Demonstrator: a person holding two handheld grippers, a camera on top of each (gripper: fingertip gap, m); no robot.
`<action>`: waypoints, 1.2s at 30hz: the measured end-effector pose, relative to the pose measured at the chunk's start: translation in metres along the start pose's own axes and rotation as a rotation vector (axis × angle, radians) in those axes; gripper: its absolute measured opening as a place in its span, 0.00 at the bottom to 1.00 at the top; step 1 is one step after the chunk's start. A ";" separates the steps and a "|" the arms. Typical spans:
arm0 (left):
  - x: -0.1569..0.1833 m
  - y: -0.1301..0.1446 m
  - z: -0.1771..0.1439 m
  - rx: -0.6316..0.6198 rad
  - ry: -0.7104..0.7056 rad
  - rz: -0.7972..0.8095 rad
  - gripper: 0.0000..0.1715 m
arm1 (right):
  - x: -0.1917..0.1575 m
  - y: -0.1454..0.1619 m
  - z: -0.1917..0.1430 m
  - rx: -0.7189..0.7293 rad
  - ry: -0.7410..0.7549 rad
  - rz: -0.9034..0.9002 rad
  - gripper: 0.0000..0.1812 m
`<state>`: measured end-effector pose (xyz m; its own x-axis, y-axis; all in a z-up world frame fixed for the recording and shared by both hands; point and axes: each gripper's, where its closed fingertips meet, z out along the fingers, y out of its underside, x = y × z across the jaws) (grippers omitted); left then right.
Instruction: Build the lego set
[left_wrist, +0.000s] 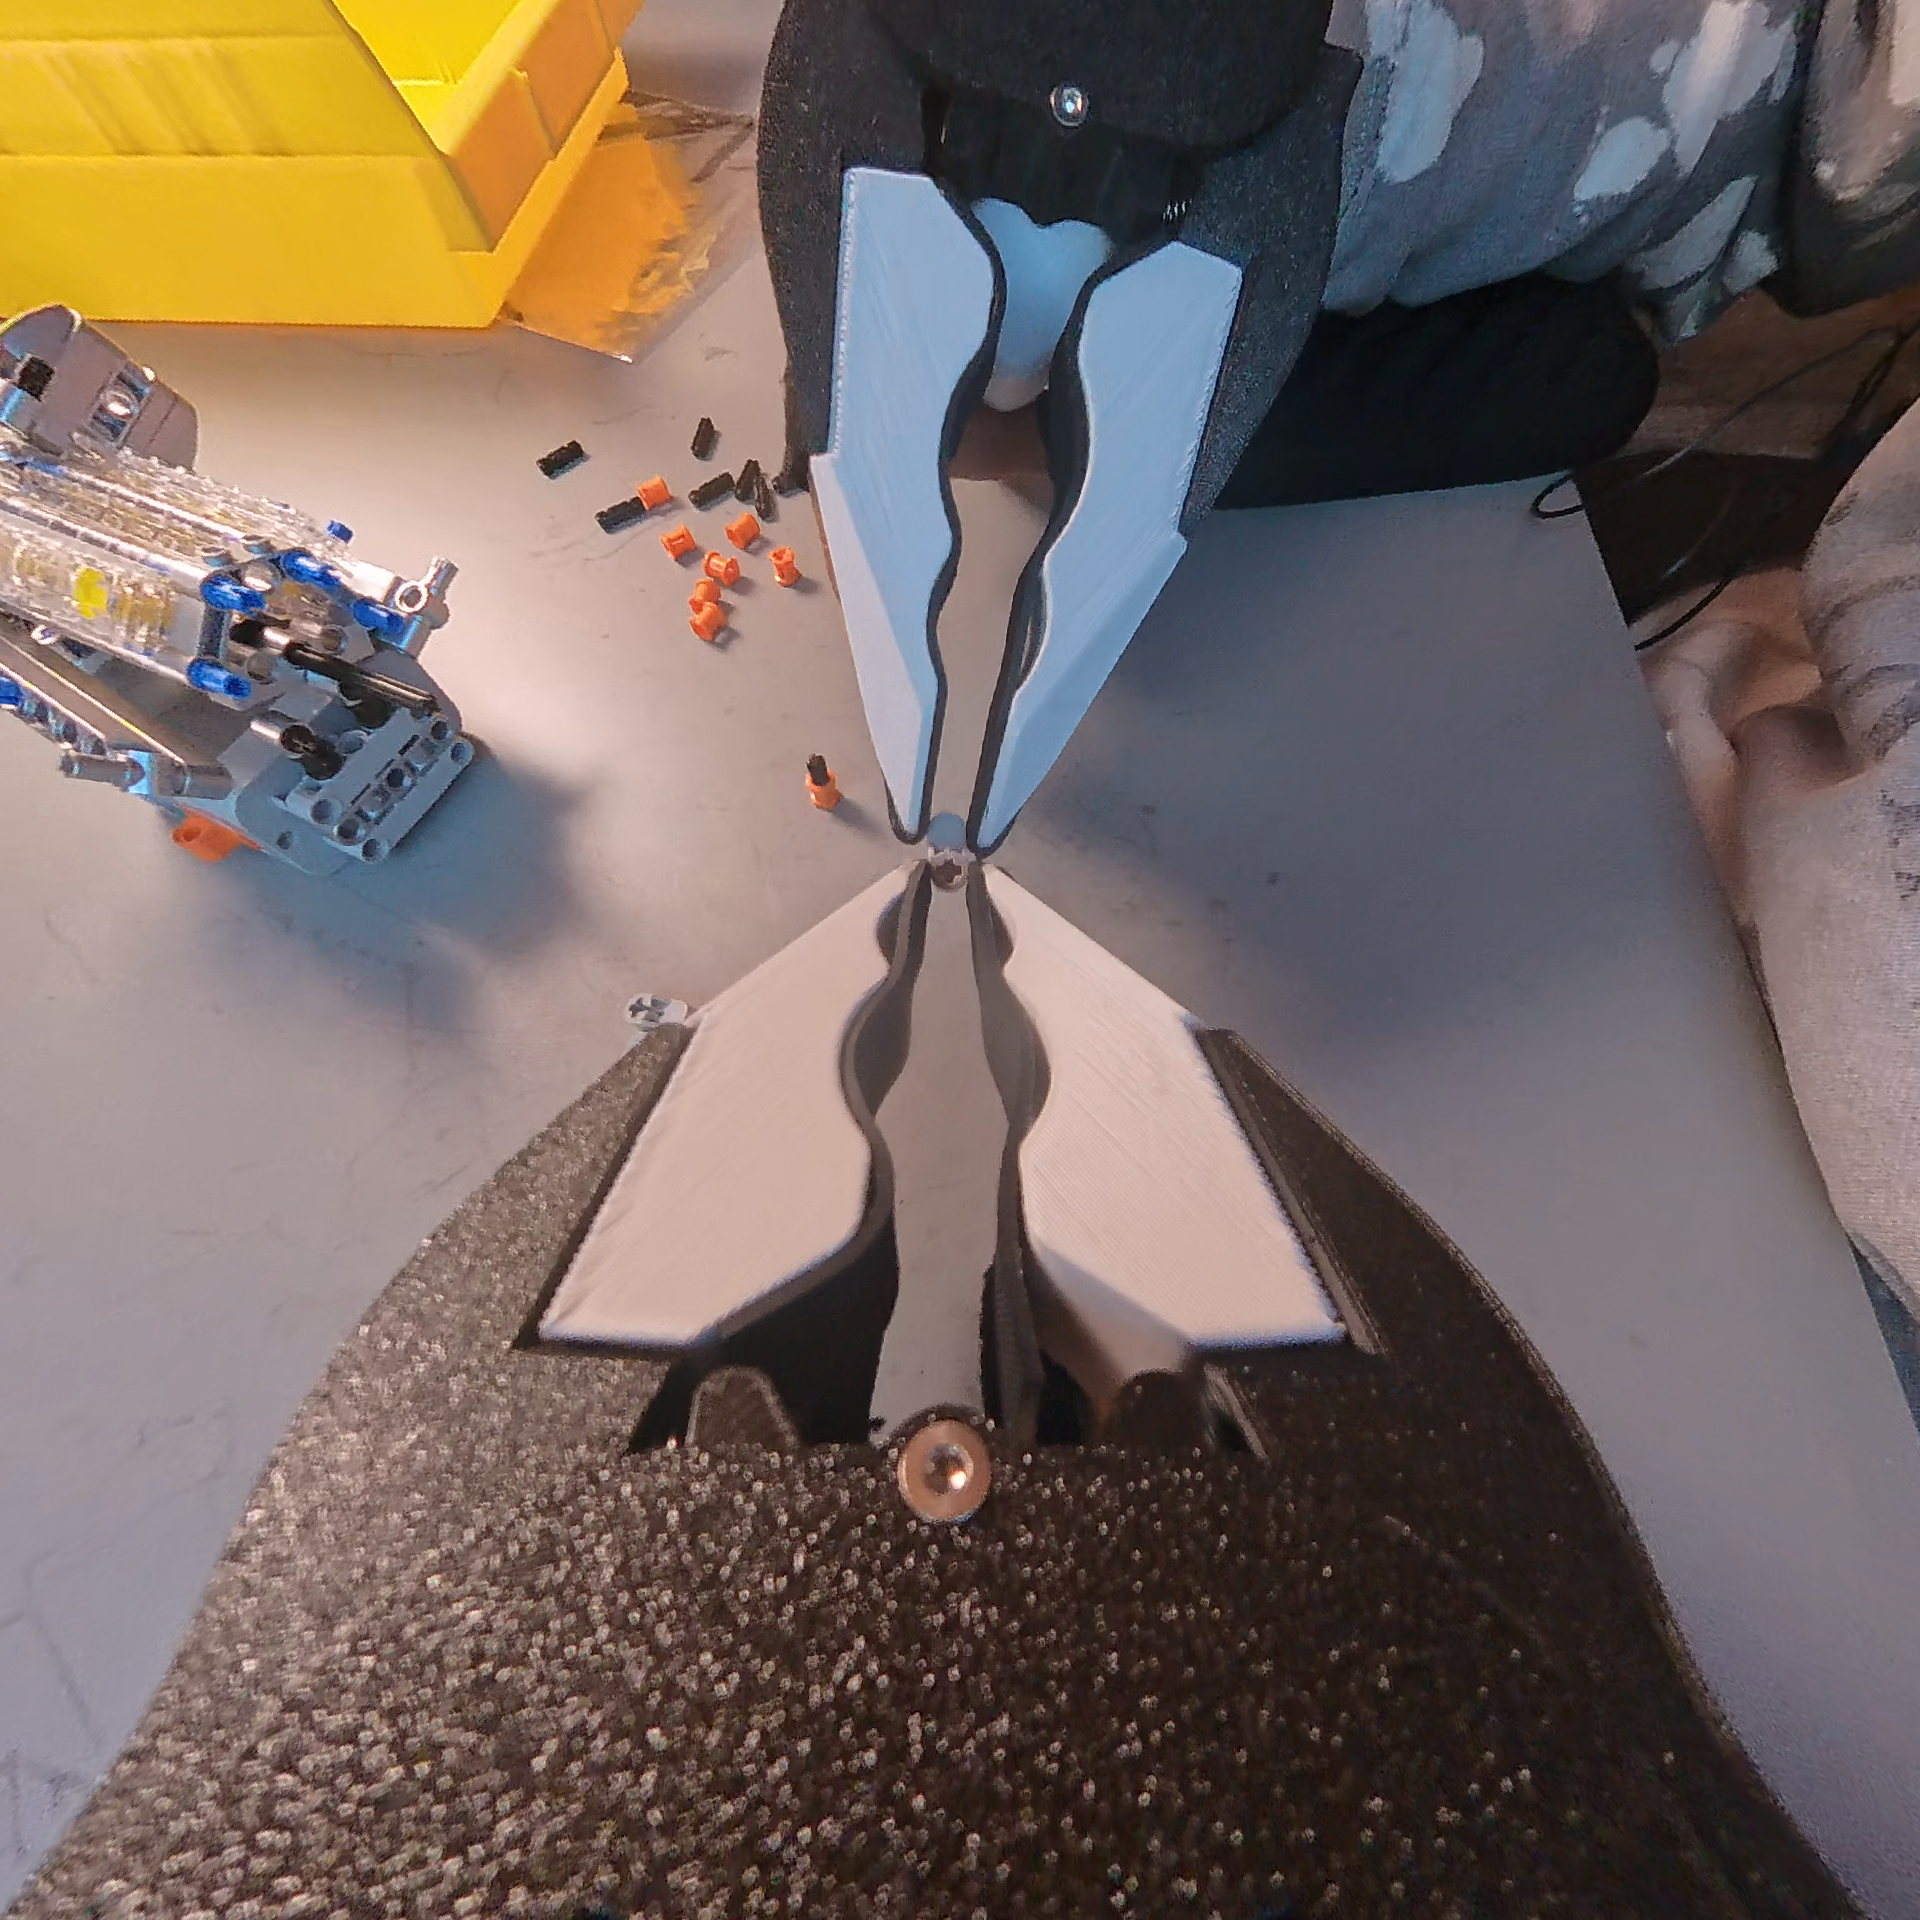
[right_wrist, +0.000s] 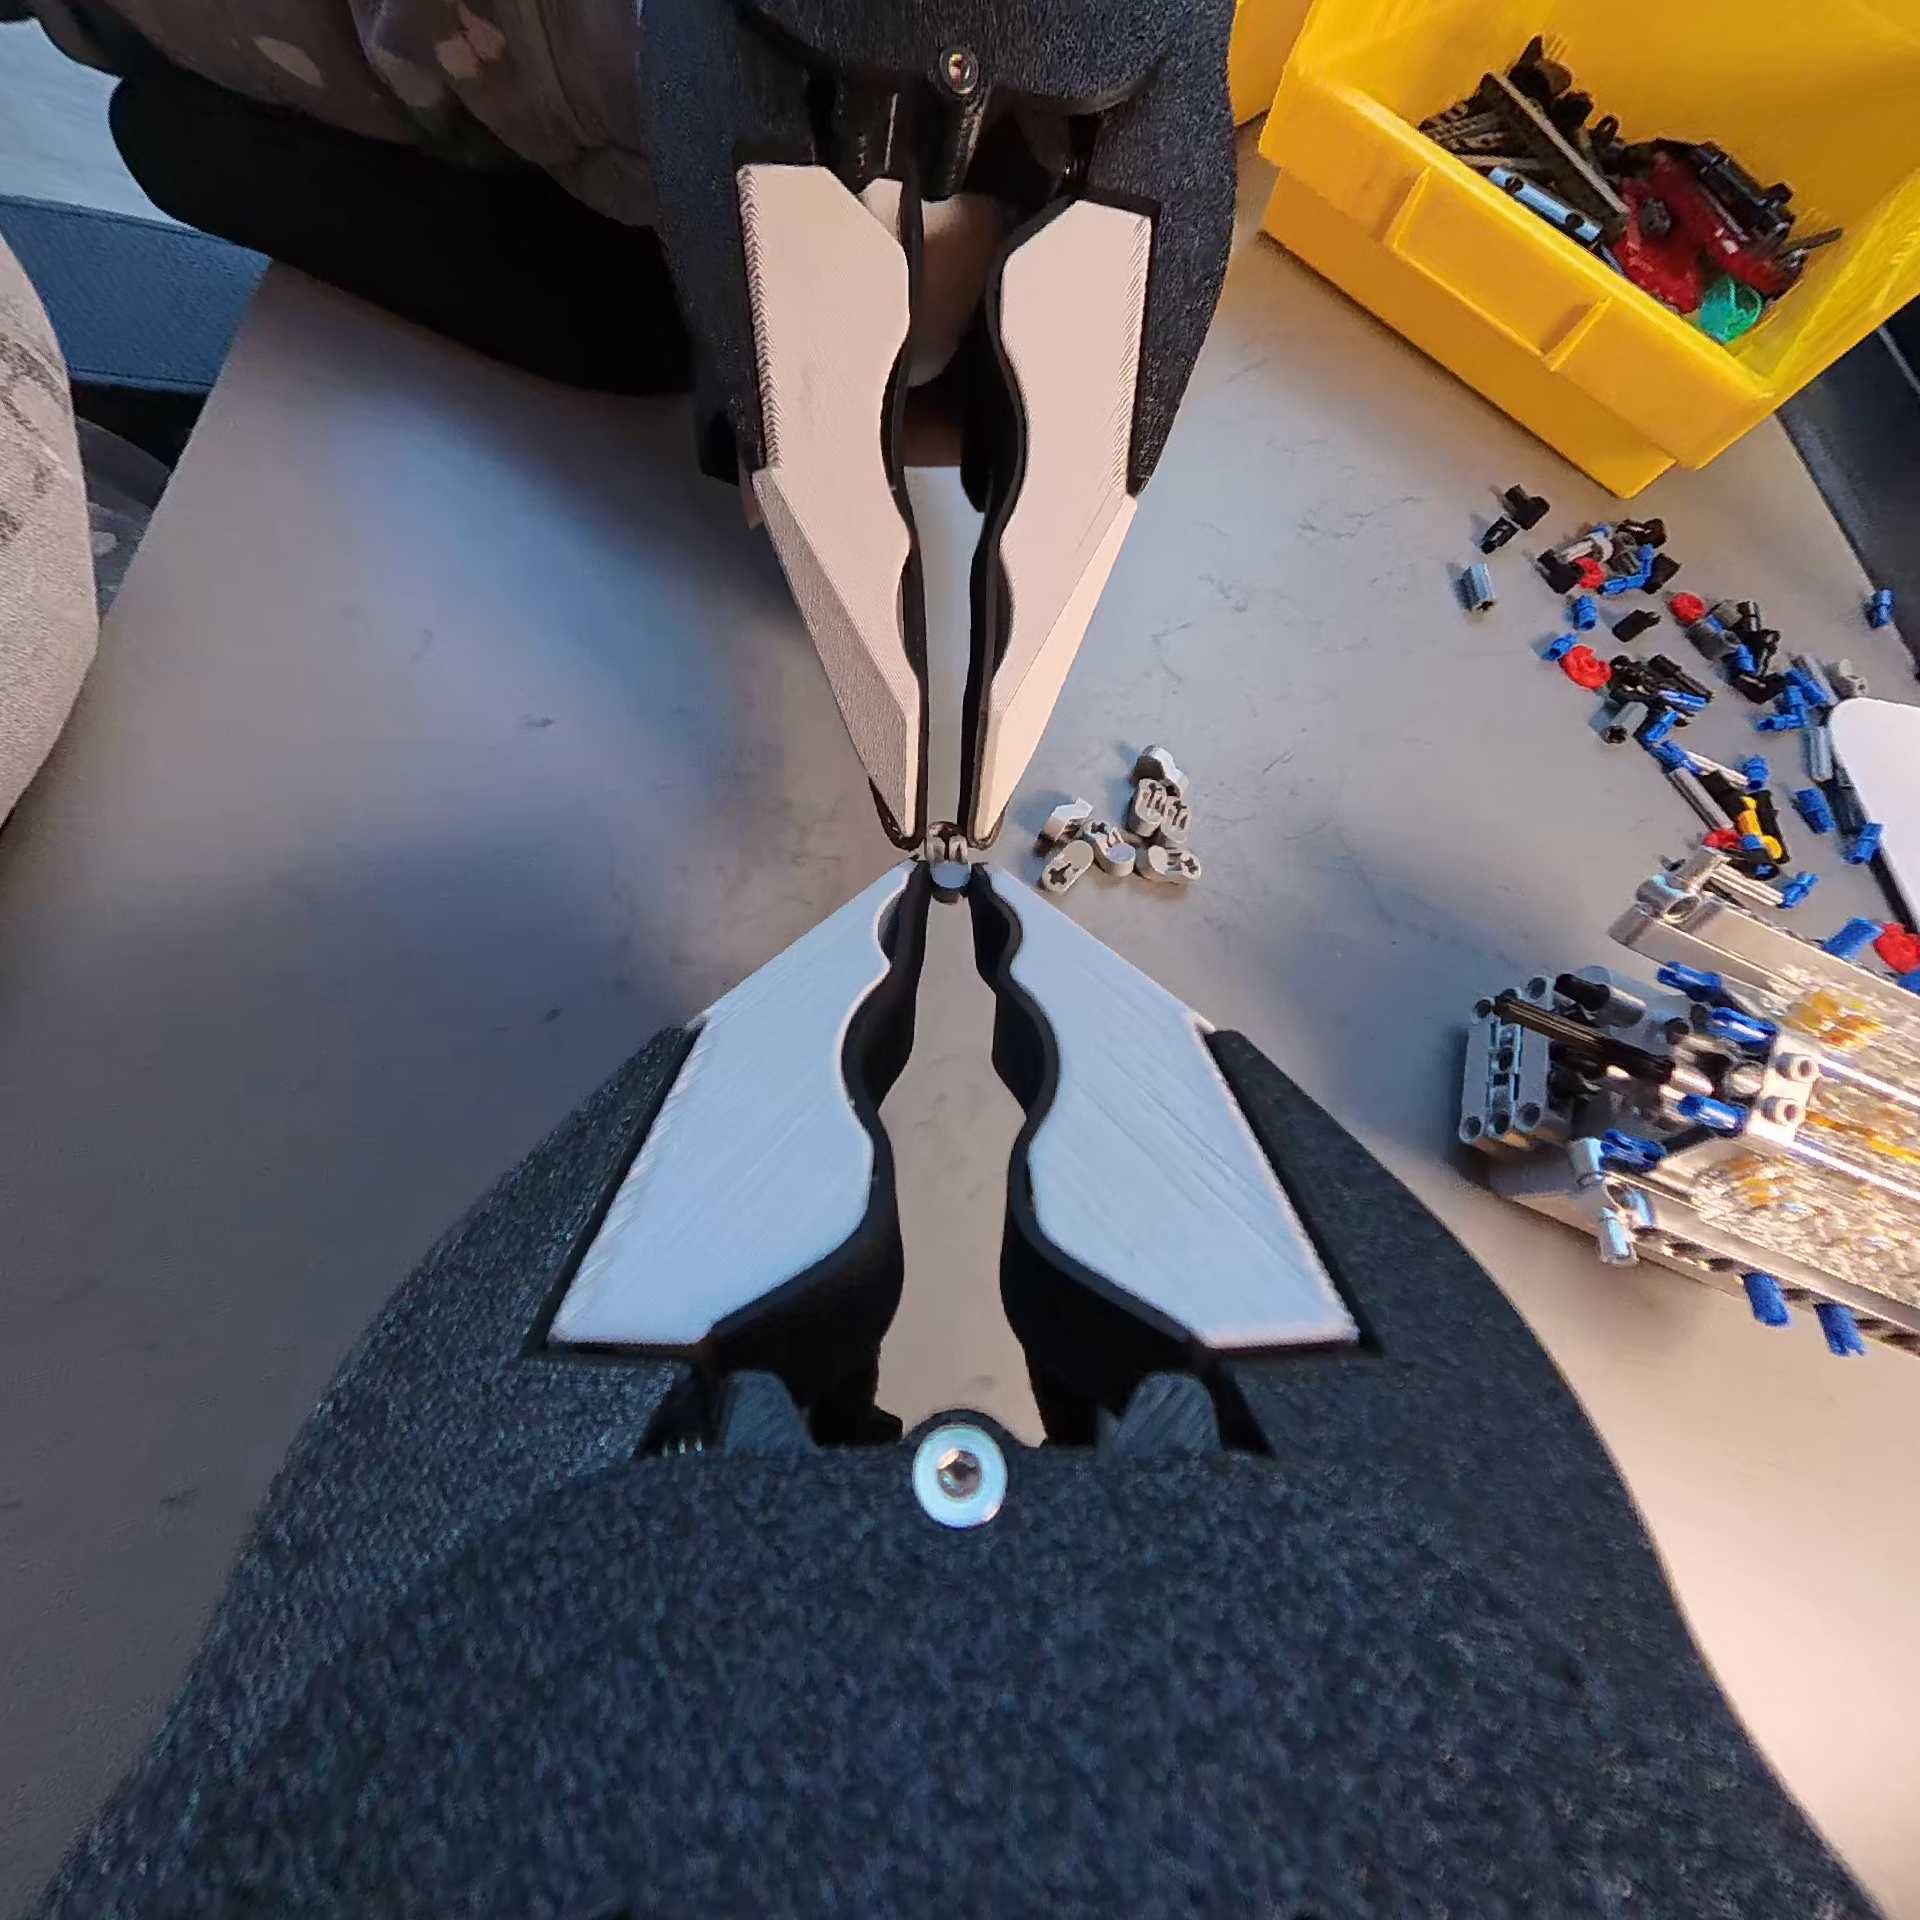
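The two grippers meet tip to tip above a grey table. In the left wrist view, the left gripper has its tips drawn close together, pinching a small grey piece with a cross-shaped hole. The right gripper comes in from the far side and nips a small round grey peg that sits right against that piece. In the right wrist view the same meeting shows from the other side: the right gripper has its tips nearly together on the peg, and the left gripper opposite holds the cross-holed piece, the two parts touching. Whether they are already joined cannot be told. Just beside the tips lies a small heap of grey connectors. Farther off stands a grey and blue brick model, with loose blue, black and red pins scattered near it and a yellow bin full of parts behind. In the left wrist view, orange and black bushes lie near the model.
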<state>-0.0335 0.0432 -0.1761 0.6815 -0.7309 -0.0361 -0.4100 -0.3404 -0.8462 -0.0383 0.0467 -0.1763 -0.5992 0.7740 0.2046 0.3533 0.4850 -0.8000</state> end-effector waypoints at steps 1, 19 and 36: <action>0.000 0.001 0.001 -0.004 -0.003 0.006 0.03 | 0.000 0.001 0.000 -0.004 0.000 0.001 0.04; -0.008 0.018 0.015 -0.112 -0.100 0.061 0.00 | 0.005 0.038 0.011 -0.212 0.028 0.058 0.04; 0.000 0.023 0.020 -0.155 -0.066 0.069 0.01 | -0.021 0.033 0.004 -0.221 -0.128 0.157 0.09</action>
<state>-0.0306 0.0474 -0.2061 0.6847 -0.7171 -0.1302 -0.5421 -0.3817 -0.7486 -0.0172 0.0449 -0.2090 -0.6059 0.7956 0.0041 0.5880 0.4513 -0.6713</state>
